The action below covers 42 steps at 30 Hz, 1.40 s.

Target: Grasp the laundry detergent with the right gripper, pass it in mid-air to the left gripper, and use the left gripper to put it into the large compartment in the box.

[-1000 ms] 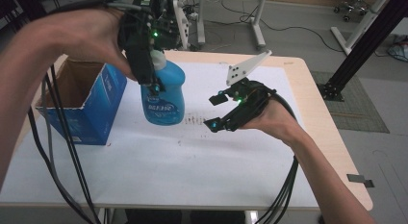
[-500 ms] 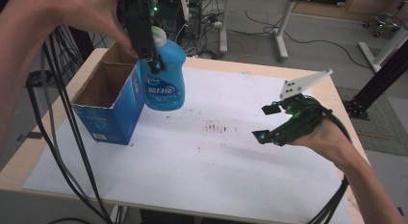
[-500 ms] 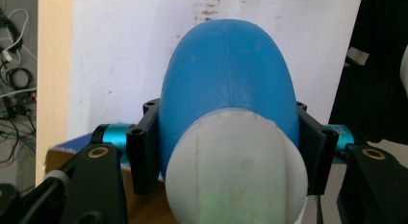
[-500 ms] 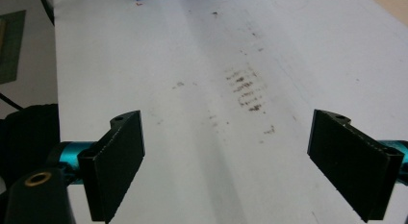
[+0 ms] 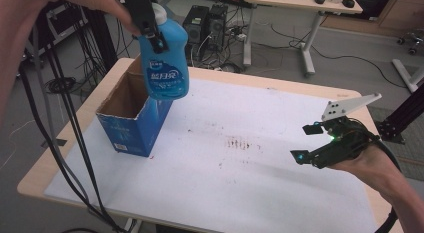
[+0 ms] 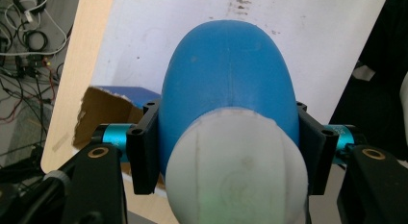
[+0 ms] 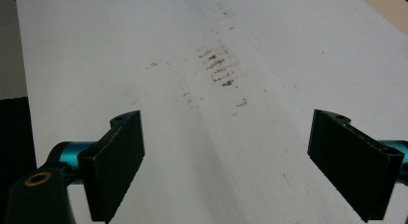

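A blue detergent bottle (image 5: 165,63) with a white cap hangs in the air above the open blue cardboard box (image 5: 131,125) at the table's left. My left gripper (image 5: 150,30) is shut on the bottle's shoulder just below the cap. In the left gripper view the bottle (image 6: 226,75) sits between both black jaws, with the box (image 6: 103,101) below it. My right gripper (image 5: 306,142) hovers low over the table's right side. Its jaws have just been opening and stand wide apart over the white sheet (image 7: 269,51), with nothing between them in the right gripper view (image 7: 226,156).
A white sheet (image 5: 260,178) covers the wooden table (image 5: 45,173), with dark smudges (image 5: 240,143) at its middle. Black cables (image 5: 60,138) hang past the table's left edge. Beyond the far edge stand computer towers (image 5: 207,23) and desk legs (image 5: 310,38).
My left gripper has carried the bottle up and to the left, from beside the box to above it. My right gripper has drawn away to the right and opened wider.
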### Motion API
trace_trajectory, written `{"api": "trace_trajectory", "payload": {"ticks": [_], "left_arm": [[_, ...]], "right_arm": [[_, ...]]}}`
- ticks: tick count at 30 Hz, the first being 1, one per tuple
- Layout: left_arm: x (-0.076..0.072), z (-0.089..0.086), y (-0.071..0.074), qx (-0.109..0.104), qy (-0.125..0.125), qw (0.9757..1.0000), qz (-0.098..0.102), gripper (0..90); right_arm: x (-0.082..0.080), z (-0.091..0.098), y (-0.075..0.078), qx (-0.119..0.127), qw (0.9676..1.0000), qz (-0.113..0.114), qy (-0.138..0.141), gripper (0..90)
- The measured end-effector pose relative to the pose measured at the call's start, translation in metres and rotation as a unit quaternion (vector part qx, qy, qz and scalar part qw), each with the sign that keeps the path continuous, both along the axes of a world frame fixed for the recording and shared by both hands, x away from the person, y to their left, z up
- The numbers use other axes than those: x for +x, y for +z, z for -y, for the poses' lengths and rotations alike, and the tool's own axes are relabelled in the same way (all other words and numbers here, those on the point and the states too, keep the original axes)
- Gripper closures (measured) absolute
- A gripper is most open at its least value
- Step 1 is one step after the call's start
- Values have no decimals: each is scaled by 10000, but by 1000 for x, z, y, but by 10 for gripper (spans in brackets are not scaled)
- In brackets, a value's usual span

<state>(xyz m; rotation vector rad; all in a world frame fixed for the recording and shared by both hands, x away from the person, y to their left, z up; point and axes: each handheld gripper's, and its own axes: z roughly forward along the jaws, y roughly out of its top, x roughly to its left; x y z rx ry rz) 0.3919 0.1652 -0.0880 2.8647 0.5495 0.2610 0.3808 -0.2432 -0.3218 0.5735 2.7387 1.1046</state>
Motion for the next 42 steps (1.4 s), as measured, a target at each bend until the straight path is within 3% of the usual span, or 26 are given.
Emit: {"api": "trace_trajectory", "payload": {"ticks": [3, 10, 17, 23, 31, 35, 42], "left_arm": [[1, -12, 4, -54, 164, 9998, 17, 383], [2, -35, 7, 46, 506, 9987, 17, 383], [1, -53, 3, 283, 894, 9956, 21, 383], [2, -64, -3, 274, 1255, 9917, -102, 383], [9, -74, -15, 239, 1842, 9825, -125, 383], [13, -75, -27, 273, 1878, 9817, -165, 383], [20, -77, -55, 306, 1799, 9827, -315, 383]], "right_arm": [[1, 0, -1, -22, 10000, -2, -36, 123], [4, 1, -3, -105, 9998, 13, -141, 123], [5, 1, -7, -223, 9995, 33, -221, 123], [5, 2, -11, -302, 9991, 55, -292, 123], [4, 0, -13, -418, 9987, 93, -293, 123], [3, 0, -14, -451, 9985, 95, -284, 123], [2, 2, -21, -526, 9982, 47, -294, 123]]}}
